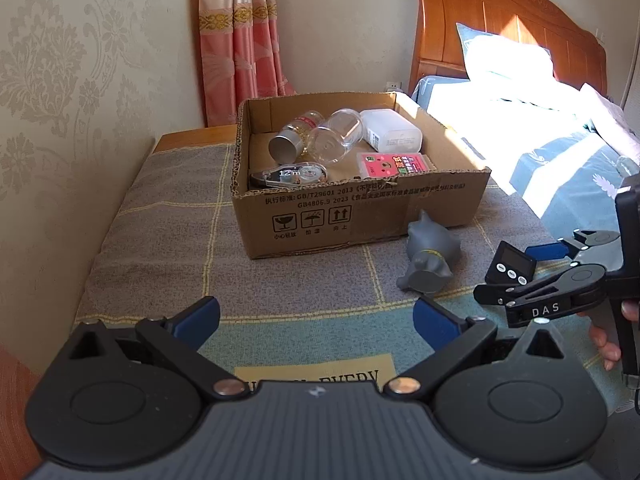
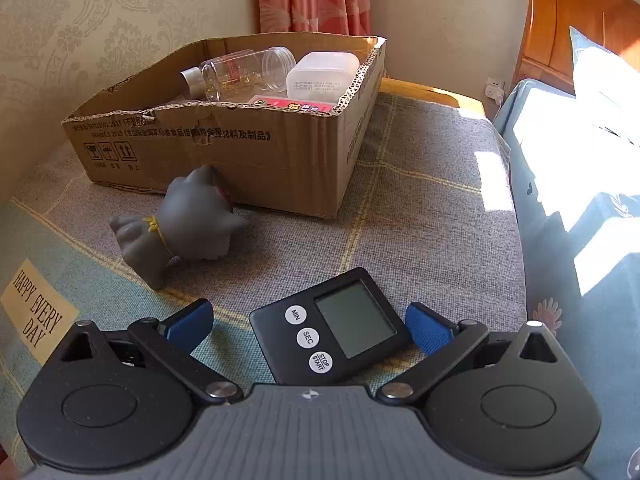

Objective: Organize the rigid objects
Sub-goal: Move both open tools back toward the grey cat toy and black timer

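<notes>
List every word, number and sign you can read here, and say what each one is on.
"MIN", "SEC", "STOP START": black digital timer.
"HAPPY EVERY DAY": yellow patch on the checked cloth.
"DAS": right gripper.
"12m": correction tape dispenser.
"GB/T29601 2013", "GB4806.9 2023", fragile, keep-dry and this-way-up signs: brown cardboard box.
Pink packet and white container: print too small to read.

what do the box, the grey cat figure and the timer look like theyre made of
Box: corrugated cardboard, matte brown; fluting shows along its torn rim.
Grey cat figure: likely soft vinyl or rubber, with a smooth, dull moulded surface.
Timer: hard black plastic, slightly glossy, with white buttons and a grey LCD screen.
</notes>
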Motion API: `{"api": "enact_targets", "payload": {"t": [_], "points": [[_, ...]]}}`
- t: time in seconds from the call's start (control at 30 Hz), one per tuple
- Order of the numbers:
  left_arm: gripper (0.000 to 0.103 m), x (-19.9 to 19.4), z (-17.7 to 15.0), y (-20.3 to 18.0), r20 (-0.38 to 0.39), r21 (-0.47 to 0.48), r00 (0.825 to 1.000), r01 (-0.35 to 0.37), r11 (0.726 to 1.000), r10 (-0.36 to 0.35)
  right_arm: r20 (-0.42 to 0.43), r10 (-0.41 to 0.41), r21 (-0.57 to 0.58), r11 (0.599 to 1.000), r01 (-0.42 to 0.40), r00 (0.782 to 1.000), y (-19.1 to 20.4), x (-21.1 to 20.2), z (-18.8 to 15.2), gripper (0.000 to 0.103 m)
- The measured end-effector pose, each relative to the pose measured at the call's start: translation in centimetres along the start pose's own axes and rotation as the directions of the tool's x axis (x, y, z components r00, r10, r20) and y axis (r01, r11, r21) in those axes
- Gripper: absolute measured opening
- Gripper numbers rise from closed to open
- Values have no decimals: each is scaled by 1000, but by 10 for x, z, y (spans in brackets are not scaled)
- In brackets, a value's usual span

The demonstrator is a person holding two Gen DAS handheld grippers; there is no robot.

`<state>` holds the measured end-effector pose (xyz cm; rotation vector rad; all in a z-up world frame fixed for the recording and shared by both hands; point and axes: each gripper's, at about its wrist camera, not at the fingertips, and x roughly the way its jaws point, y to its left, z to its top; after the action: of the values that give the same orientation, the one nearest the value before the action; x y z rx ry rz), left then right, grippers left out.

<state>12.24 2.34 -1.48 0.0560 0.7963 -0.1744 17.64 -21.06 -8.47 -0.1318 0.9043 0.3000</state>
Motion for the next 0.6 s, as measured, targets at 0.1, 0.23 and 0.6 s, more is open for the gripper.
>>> {"api": "enact_targets", "payload": {"t": [0.1, 0.23, 0.6], "points": [[102, 8, 3, -8, -6, 22, 1000, 9, 1000, -9, -10, 16, -26, 1000, -16, 1000, 11, -8, -9, 103], [102, 23, 9, -22, -7, 58, 1000, 17, 998, -16, -3, -3, -57, 998, 3, 1000, 21, -13, -17, 103], [102, 74, 20, -66, -53, 143, 996, 75, 987, -68, 24, -3, -57, 998, 4, 1000, 19, -14, -21, 103]]}}
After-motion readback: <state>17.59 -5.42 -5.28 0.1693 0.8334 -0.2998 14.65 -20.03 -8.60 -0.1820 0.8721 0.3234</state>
